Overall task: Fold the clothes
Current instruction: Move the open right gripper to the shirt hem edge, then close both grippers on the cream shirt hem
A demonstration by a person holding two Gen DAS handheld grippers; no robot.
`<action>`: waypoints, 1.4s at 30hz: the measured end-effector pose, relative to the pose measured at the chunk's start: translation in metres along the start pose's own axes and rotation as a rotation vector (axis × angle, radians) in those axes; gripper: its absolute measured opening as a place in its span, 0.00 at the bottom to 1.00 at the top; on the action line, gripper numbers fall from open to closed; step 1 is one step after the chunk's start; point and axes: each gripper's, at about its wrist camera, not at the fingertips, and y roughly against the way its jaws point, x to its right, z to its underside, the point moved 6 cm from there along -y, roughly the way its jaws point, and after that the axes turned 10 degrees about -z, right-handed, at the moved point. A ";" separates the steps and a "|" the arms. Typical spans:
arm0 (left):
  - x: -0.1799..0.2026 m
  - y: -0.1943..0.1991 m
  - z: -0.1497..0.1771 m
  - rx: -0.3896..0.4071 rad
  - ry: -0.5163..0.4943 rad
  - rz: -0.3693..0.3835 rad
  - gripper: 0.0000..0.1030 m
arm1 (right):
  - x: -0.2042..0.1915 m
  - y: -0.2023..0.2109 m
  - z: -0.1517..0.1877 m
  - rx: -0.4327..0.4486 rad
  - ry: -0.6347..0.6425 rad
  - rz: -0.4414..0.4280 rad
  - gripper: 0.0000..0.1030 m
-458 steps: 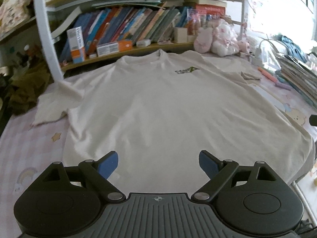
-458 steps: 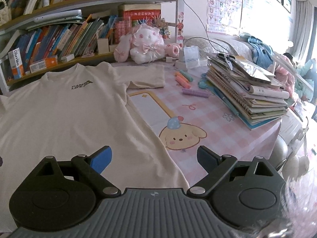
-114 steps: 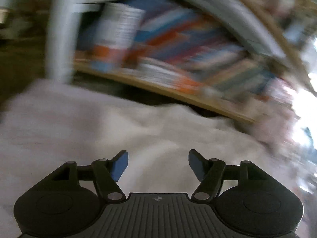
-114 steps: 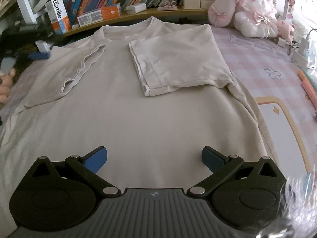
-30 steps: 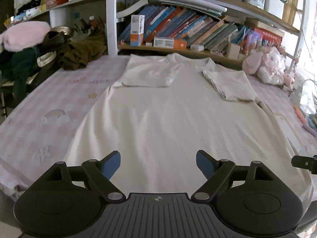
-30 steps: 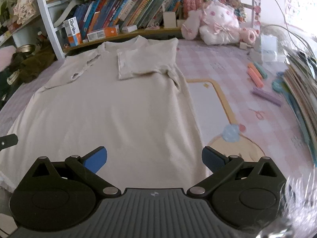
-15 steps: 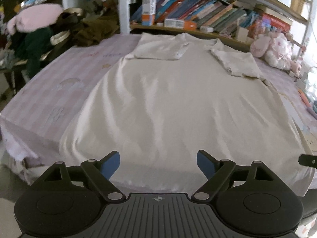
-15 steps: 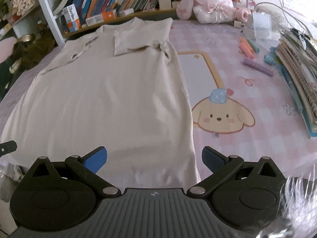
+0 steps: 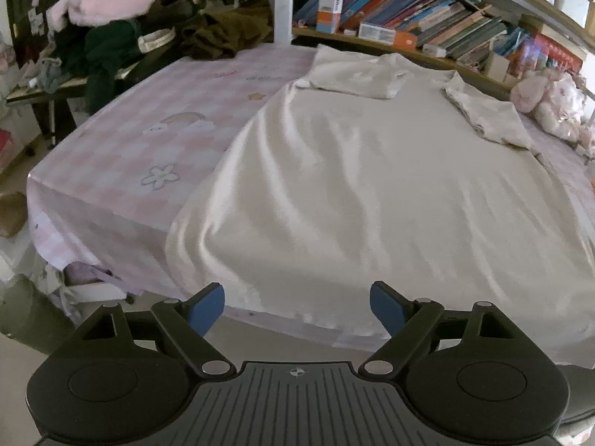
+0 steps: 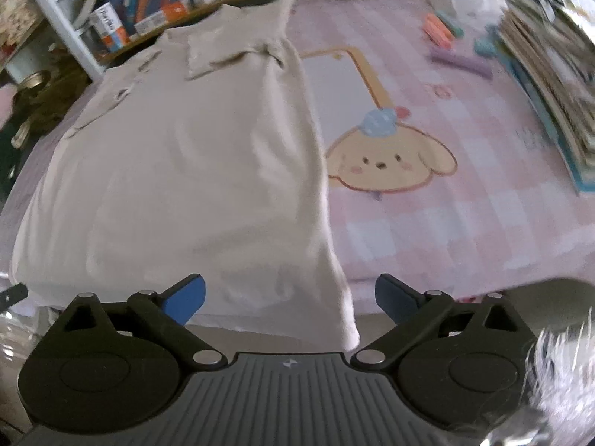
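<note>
Left wrist view: left gripper (image 9: 297,303) hung off the near table edge, jaws spread wide, nothing btwn them; blue pads sat just short of the hem.
Right wrist view: right gripper (image 10: 290,295) likewise at the near edge, jaws spread, empty, approx over the shirt's near right corner.
T-shirt (image 9: 372,186): cream, lay flat on the pink checked tablecloth (image 9: 122,156), hem spilling slightly over the near edge, collar at the far end by the bookshelf (image 9: 427,33).
Sleeves: left sleeve (image 9: 353,78) and right sleeve (image 9: 483,115) both lay folded inward onto the chest; in the right view the right one (image 10: 238,44) showed as a flap over the body.
Change vs approx 15 s ago: sleeves were spread out sideways then; they were tucked in now. Shirt also read as turned over, since the chest logo no longer showed.
Change vs 1 s ago: both grippers had pulled back and dropped from over the shirt to the hem, w/ the table edge now in frame.
Meaning for task: sleeve stage looked done; body wasn't folded. Judged next step: pinch the two hem corners and carry them toward the collar.
Far right: puppy mat (image 10: 386,160), pens, book stack (image 10: 550,59), well apart from the shirt.
</note>
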 end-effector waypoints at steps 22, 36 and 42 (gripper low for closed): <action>-0.085 -0.068 -0.023 -0.076 -0.066 0.073 0.81 | 0.008 -0.025 0.000 -0.155 -0.032 -0.011 0.66; -0.079 -0.091 -0.031 -0.174 -0.242 0.224 0.74 | 0.005 -0.041 -0.005 -0.232 -0.007 -0.003 0.65; -0.082 -0.089 -0.034 -0.203 -0.219 0.327 0.44 | 0.008 -0.046 -0.013 -0.263 -0.019 -0.029 0.63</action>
